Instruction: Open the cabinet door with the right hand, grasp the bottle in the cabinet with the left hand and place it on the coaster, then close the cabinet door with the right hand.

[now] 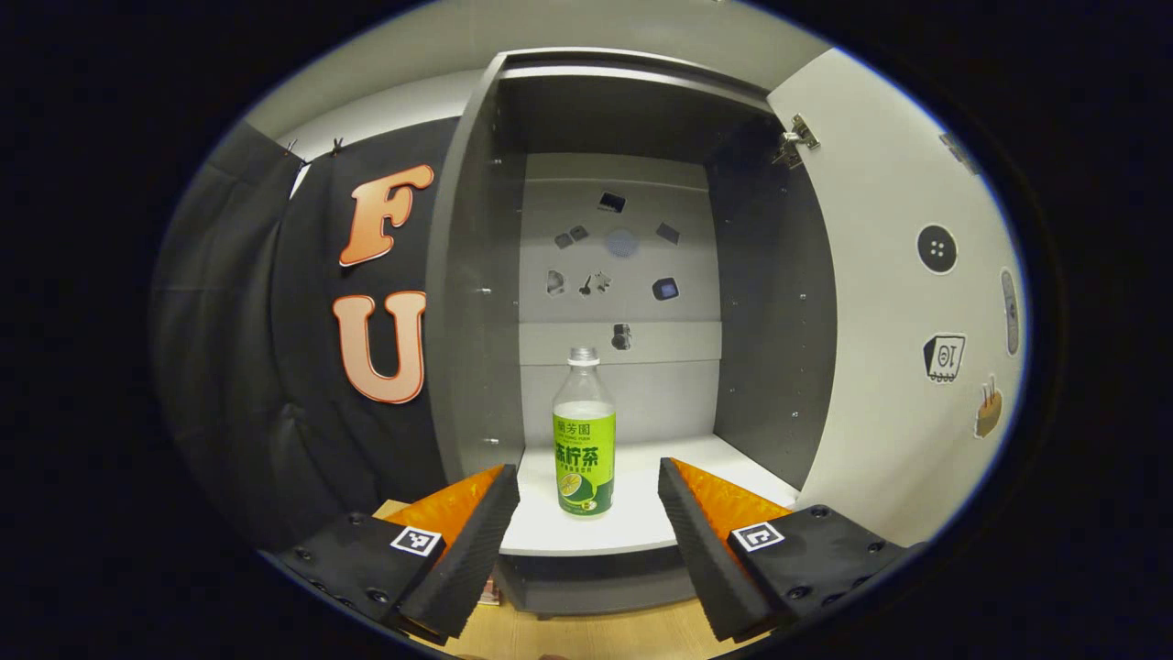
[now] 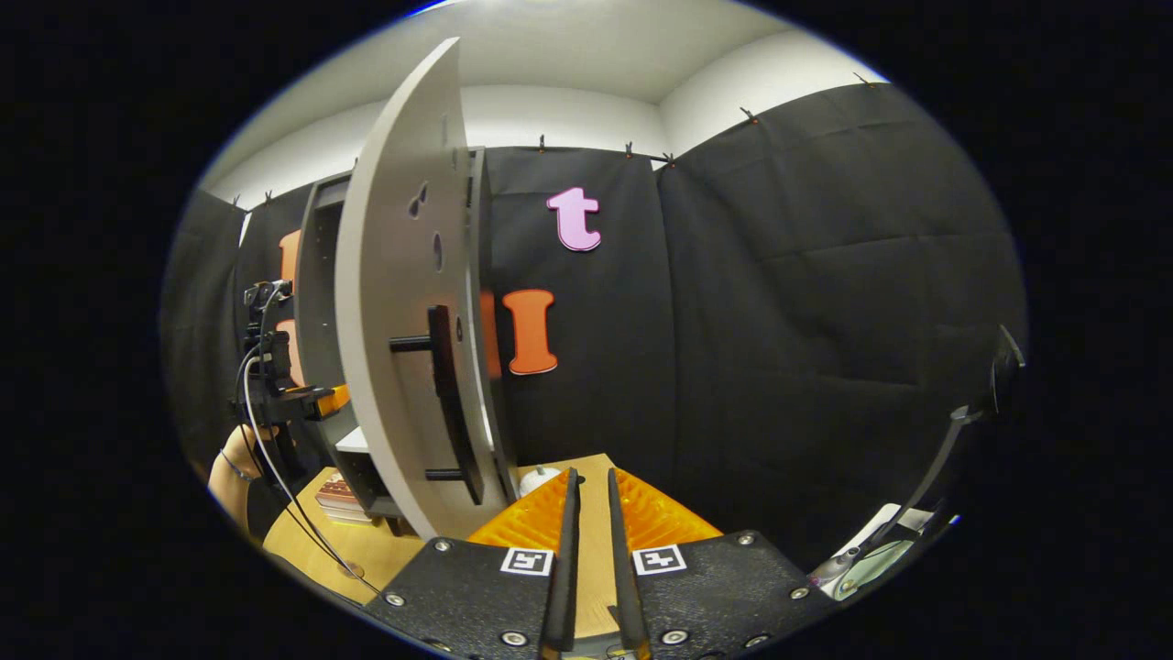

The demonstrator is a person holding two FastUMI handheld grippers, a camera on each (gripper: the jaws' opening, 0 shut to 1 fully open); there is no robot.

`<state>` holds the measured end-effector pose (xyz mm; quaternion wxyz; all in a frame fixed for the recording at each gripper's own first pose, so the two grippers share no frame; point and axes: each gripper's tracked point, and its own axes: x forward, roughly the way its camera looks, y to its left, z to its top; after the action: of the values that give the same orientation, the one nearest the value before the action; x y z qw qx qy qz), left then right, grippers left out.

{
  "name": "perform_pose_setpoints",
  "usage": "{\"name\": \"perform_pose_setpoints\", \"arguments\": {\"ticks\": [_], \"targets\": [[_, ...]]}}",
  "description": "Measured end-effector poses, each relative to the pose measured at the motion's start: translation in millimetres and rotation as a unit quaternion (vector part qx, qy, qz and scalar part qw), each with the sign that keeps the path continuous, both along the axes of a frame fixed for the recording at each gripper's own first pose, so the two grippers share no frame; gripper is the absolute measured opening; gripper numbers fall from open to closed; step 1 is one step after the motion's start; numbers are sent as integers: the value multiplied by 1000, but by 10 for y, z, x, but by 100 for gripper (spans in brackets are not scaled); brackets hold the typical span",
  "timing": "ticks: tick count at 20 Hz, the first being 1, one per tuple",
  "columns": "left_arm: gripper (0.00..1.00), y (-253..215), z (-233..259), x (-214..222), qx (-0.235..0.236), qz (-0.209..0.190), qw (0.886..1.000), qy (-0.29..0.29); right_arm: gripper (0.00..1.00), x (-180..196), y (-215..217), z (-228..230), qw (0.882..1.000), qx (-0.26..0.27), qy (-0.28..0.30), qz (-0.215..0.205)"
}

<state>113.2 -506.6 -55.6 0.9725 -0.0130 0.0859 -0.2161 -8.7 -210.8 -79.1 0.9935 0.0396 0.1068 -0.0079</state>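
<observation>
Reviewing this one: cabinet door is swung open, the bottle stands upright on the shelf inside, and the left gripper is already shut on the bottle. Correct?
Not quite. In the left gripper view the left gripper is open, its jaws spread wide and short of the bottle, touching nothing. The rest holds: the cabinet door is swung open and the bottle stands upright on the shelf inside.

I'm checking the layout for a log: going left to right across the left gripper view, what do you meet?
Black booth cloth → cabinet's left side wall → bottle → cabinet's right inner wall → open cabinet door.
</observation>
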Motion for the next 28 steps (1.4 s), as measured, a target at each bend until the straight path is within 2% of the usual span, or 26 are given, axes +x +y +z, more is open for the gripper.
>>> {"name": "perform_pose_setpoints", "arguments": {"ticks": [3,5,6,7,8,11,12,13,20,22,28], "targets": [[99,-102,-155,301,8,14,1000,11,28,119,-94,-23,1000,0,1,-19],[99,-143,-233,483,16,21,1000,14,40,151,-161,-28,999,0,0,-32],[99,-150,-276,570,23,26,999,15,50,186,-186,-22,999,0,-1,-38],[99,-160,-303,660,27,29,999,15,55,205,-216,-21,999,-1,-2,-43],[99,-190,-347,734,29,31,999,18,66,232,-261,-33,999,-2,-2,-50],[99,-306,-501,907,28,24,999,39,83,329,-313,-59,998,-3,1,-68],[99,-325,-535,961,32,25,998,41,93,349,-347,-65,997,-1,2,-73],[99,-330,-555,1016,37,27,998,40,90,356,-363,-66,997,0,0,-77],[99,-404,-622,1143,65,23,997,34,93,455,-364,-134,996,2,5,-88],[83,-408,-620,1124,63,19,997,37,93,464,-365,-149,996,-1,6,-87],[83,-370,-415,766,21,-10,999,45,93,509,-341,-137,997,1,4,-79]]}}
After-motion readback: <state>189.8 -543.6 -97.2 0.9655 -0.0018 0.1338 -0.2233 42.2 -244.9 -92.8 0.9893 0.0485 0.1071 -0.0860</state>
